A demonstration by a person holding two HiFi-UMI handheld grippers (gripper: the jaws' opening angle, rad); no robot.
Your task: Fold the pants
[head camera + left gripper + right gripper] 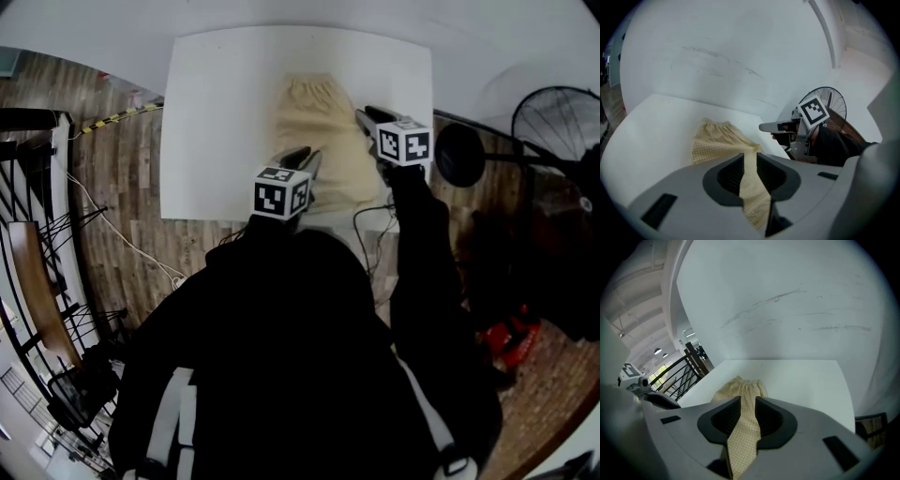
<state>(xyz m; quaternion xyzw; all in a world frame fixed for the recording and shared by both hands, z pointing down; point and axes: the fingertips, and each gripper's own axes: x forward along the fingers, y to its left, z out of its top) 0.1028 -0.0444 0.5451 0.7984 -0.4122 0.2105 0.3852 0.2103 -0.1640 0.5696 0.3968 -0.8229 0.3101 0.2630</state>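
**leg ends pinched, ready for the fold toward the waistband**

the pants [317, 141] lie lengthwise on the white surface [216, 122]. the gathered waistband is at the far end and the leg ends are at the near edge, close to the person. the pale yellow checked cloth looks mostly flat. i cannot tell whether the two legs are already stacked one on the other.

judging from this layout, the step in hand is the grab that starts the fold, with the near end taken up at both corners so it can be carried over. the next move calls for both hands to rise a little and travel away from the body together, kept level with each other so the cloth does not skew. the leg ends should then be laid on or just short of the waistband before either grip lets go. a pull by one side alone would likely drag the whole garment across the smooth top.

the left claw [749, 169] is clenched on the pants: a narrow strip of the checked cloth runs through the thin slit between its jaws and out toward the rest of the garment. the right claw [744, 416] is closed the same way, with a band of the cloth nipped between its jaws and hanging below them. neither touches anything else.
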